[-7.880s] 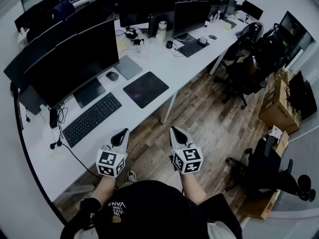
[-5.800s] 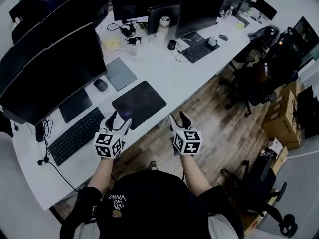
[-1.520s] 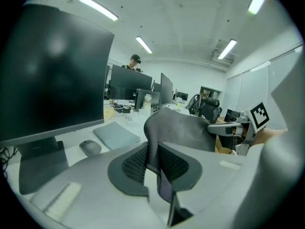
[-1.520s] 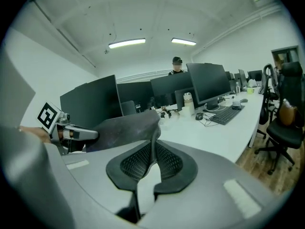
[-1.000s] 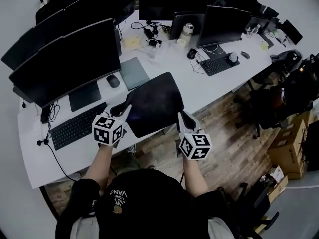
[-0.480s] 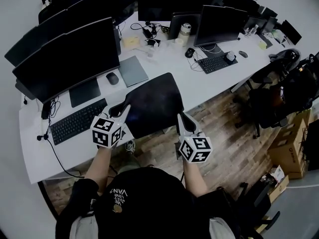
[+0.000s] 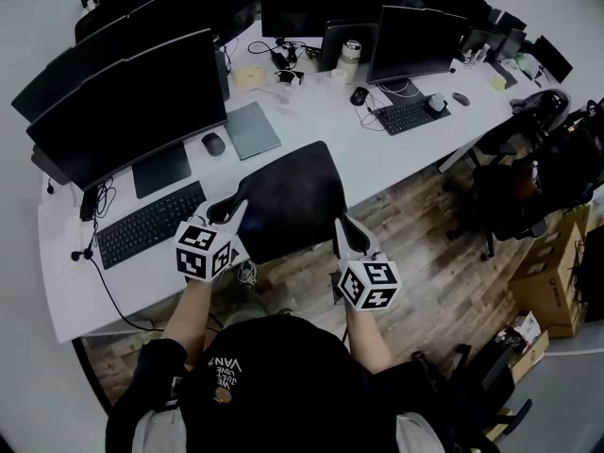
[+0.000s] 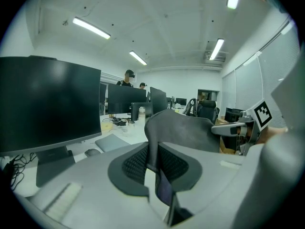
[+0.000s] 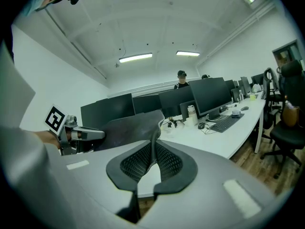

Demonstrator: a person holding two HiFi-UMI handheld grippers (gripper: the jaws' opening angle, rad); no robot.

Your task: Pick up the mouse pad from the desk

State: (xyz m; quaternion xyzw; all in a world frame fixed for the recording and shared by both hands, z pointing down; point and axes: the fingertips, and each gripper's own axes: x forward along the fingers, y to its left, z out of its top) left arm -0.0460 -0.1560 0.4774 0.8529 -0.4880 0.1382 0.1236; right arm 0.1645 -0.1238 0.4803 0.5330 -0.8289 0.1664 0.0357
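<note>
The dark mouse pad (image 7: 288, 199) hangs in the air over the front edge of the white desk (image 7: 387, 163), stretched between both grippers. My left gripper (image 7: 229, 211) is shut on its near left corner, and my right gripper (image 7: 343, 228) is shut on its near right edge. In the left gripper view the mouse pad (image 8: 186, 130) curls up from between the left gripper's (image 8: 153, 151) pads, with the right gripper (image 8: 238, 126) beyond it. The right gripper view has the mouse pad (image 9: 131, 125) rising from the right gripper's (image 9: 153, 149) pads toward the left gripper (image 9: 81, 134).
A keyboard (image 7: 151, 225), a mouse (image 7: 213, 143) and a grey flat slab (image 7: 250, 130) lie on the desk in front of a row of dark monitors (image 7: 132, 102). Office chairs (image 7: 528, 163) and cardboard boxes (image 7: 552, 295) stand on the wooden floor to the right.
Both grippers have drawn the mouse pad a little back toward the person, away from the desk. Their hold on it is the same.
</note>
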